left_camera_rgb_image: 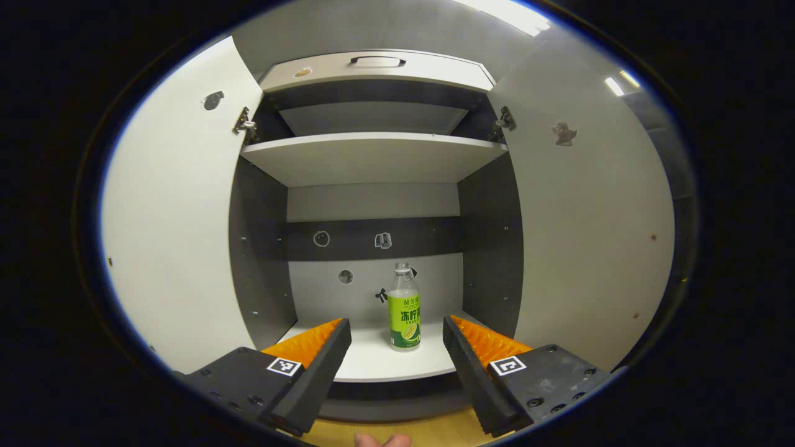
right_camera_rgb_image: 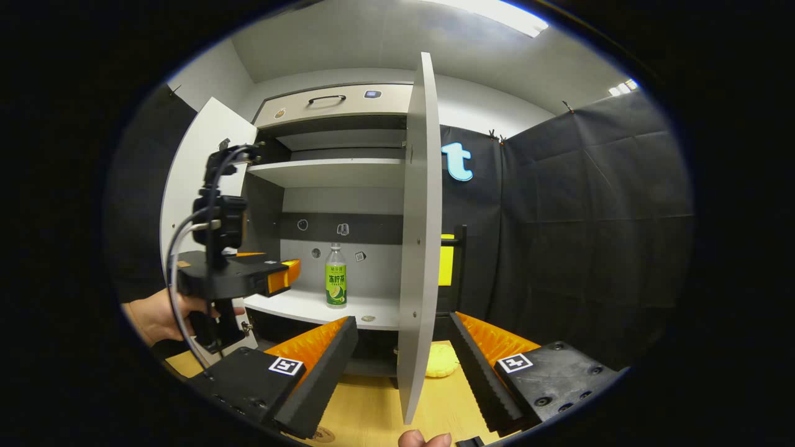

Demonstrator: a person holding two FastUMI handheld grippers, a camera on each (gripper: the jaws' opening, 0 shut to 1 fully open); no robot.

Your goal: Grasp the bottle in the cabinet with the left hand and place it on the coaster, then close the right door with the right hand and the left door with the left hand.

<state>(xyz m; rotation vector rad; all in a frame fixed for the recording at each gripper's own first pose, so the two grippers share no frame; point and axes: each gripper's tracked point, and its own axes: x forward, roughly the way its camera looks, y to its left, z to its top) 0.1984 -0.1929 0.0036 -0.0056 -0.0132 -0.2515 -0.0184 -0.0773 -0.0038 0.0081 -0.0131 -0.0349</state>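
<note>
On the lower shelf (left_camera_rgb_image: 372, 363) of the cabinet (left_camera_rgb_image: 372, 161), the bottle (left_camera_rgb_image: 404, 310) is seen standing upright, set back from the front edge and close to the back wall. Both doors are open: left door (left_camera_rgb_image: 180, 217), right door (left_camera_rgb_image: 584, 217).

Step in hand, as judged: the reach for the bottle, first step of the task. Nothing is grasped yet.

Left gripper (left_camera_rgb_image: 396, 329): jaws spread wide, nothing held. In the left gripper view the bottle is framed in the gap between the jaws but well beyond the tips, slightly right of centre. In the right gripper view the left gripper (right_camera_rgb_image: 292, 273) is seen at the shelf front, pointed in toward the bottle (right_camera_rgb_image: 335, 276), with clear space left between them; a hand (right_camera_rgb_image: 158, 316) is seen on its grip.

Right gripper (right_camera_rgb_image: 400, 329): jaws apart, nothing held, kept back on the near side of the right door's edge (right_camera_rgb_image: 416, 248), above the table (right_camera_rgb_image: 366, 410).

Next move, as judged: the left gripper is to be pushed straight in along the shelf, nudged a little to centre the bottle, until the label is flanked by both jaws, then closed.

A yellow object (right_camera_rgb_image: 442, 360) is seen on the table beyond the door edge; whether it is the coaster cannot be told.
</note>
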